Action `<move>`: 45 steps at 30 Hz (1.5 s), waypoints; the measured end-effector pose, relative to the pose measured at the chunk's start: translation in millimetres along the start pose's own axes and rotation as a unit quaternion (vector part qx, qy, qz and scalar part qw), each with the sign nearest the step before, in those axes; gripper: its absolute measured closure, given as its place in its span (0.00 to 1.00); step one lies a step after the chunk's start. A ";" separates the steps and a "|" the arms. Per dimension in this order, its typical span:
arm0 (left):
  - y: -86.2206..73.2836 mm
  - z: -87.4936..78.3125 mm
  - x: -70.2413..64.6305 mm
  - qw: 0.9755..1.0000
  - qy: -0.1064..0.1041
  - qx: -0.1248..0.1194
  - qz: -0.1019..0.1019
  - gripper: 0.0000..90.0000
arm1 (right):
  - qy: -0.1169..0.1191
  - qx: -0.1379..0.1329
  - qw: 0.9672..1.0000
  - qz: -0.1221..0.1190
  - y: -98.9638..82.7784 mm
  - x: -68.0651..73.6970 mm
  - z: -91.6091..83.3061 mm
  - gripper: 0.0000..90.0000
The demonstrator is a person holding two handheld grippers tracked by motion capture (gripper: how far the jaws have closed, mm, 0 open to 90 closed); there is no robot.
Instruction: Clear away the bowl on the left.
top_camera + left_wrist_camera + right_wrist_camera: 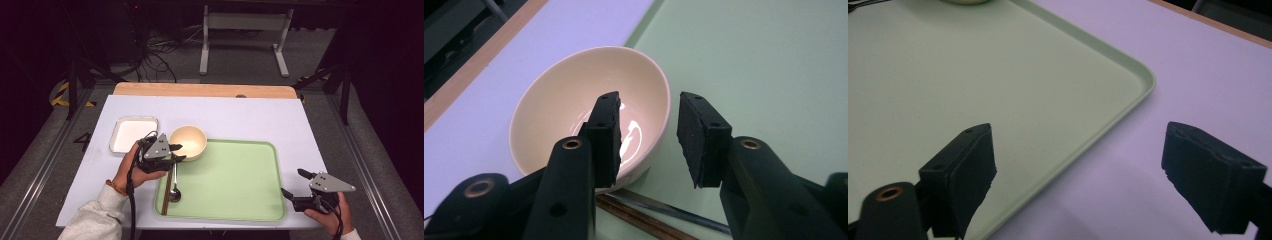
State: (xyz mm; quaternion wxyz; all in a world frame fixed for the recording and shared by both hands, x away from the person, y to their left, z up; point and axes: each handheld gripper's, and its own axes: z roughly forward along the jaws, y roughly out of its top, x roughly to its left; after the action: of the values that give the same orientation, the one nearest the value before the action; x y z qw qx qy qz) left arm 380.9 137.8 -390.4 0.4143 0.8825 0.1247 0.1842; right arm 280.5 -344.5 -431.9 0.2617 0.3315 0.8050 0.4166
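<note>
Here, left gripper level, jaws apart, beside bowl

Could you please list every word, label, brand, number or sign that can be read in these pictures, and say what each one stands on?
None: no readable text anywhere.
The bowl, green tray, white dish, spoon and chopsticks are plain.
The grey plate on each hand-held gripper bears only screw holes.
The yellow and black stripes on the floor at left are a marking without letters.
</note>
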 end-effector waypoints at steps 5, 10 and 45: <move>0.2 -10.5 2.9 1.000 0.010 -0.012 -0.013 0.64 | 0.001 0.002 1.000 -0.003 0.3 0.8 0.9 0.16; -1.5 -17.8 4.7 1.000 0.021 -0.016 -0.016 0.61 | -0.002 0.000 1.000 -0.002 0.3 0.0 0.4 0.16; -81.4 -73.6 74.5 0.964 0.149 -0.022 -0.218 0.35 | -0.006 -0.002 1.000 0.001 -0.3 -1.5 -0.2 0.16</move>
State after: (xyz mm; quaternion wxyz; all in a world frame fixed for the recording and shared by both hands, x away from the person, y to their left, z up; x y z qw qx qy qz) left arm 411.0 266.9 -393.9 0.4406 0.7873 0.3701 0.2215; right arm 281.3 -345.8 -431.8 0.2668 0.3338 0.8023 0.4167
